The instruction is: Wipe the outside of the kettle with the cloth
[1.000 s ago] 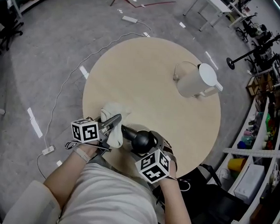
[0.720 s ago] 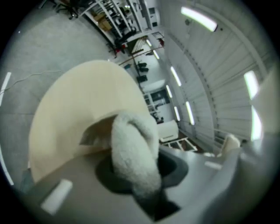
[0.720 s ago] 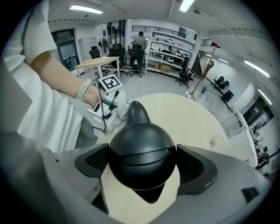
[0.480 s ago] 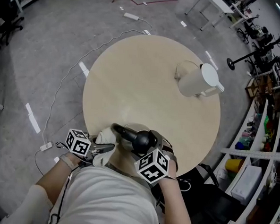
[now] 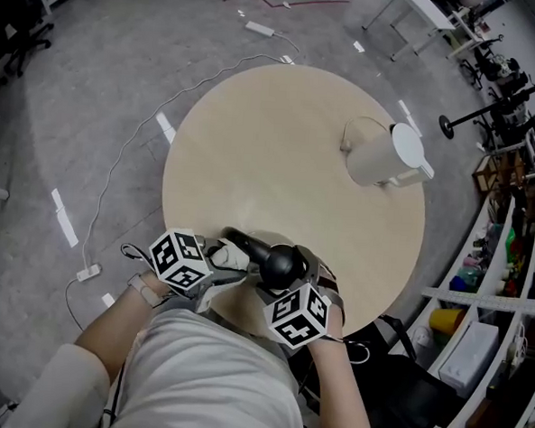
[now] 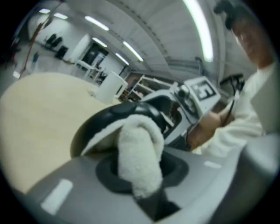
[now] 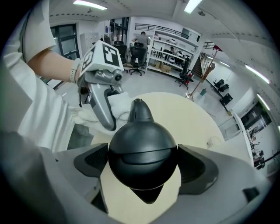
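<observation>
A black, rounded kettle (image 5: 283, 266) (image 7: 142, 153) is held over the table's near edge, with my right gripper (image 5: 284, 271) (image 7: 142, 165) shut on its body, one jaw on each side. Its long black neck (image 5: 244, 244) points away to the left. My left gripper (image 5: 233, 257) (image 6: 140, 175) is shut on a white fluffy cloth (image 5: 230, 255) (image 6: 139, 157). The cloth lies against the kettle's left side (image 6: 127, 111). In the right gripper view the left gripper (image 7: 104, 109) and the cloth (image 7: 119, 105) sit just left of the neck.
A round beige table (image 5: 254, 135) stands on a grey floor. A white lidded jug (image 5: 379, 157) (image 6: 109, 87) stands at its far right. A white cable (image 5: 126, 155) runs across the floor on the left. Shelves (image 5: 506, 296) line the right side.
My left gripper lifted the cloth off the table, dipped toward the near edge, then came back up and right against the kettle. The right gripper and the kettle stayed put.
</observation>
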`<state>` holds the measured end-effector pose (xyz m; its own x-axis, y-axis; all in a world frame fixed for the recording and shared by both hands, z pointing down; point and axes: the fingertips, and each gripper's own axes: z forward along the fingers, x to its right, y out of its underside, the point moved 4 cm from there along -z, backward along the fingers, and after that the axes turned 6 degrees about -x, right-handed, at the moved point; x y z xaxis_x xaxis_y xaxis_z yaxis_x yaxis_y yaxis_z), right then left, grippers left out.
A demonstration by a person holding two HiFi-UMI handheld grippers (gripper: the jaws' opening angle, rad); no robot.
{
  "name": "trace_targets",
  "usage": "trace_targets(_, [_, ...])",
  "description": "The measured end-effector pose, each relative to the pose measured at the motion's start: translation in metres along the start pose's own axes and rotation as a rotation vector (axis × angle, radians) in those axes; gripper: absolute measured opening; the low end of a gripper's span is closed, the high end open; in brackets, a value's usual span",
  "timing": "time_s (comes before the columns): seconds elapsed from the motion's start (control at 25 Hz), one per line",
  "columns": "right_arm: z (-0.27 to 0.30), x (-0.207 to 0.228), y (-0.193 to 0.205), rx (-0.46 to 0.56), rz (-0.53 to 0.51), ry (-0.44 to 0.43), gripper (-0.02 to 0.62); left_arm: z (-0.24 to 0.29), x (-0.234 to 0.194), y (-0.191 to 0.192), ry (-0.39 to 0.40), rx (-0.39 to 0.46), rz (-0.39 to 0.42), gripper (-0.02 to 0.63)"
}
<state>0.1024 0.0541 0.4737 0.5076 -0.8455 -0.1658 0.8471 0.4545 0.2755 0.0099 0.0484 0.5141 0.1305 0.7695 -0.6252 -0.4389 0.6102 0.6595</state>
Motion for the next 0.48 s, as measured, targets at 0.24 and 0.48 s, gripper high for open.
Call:
trace_targets(0.24, [0.002,-0.004,-0.005,-0.005,-0.037,0.004,0.471,0.014,-0.063,0.058,-0.210,-0.119,-0.364,0.106])
trace_targets(0.48, [0.003,-0.001,-0.007,0.000,-0.011,0.026,0.472,0.001,-0.006,-0.008,-0.521,-0.367,0.238,0.104])
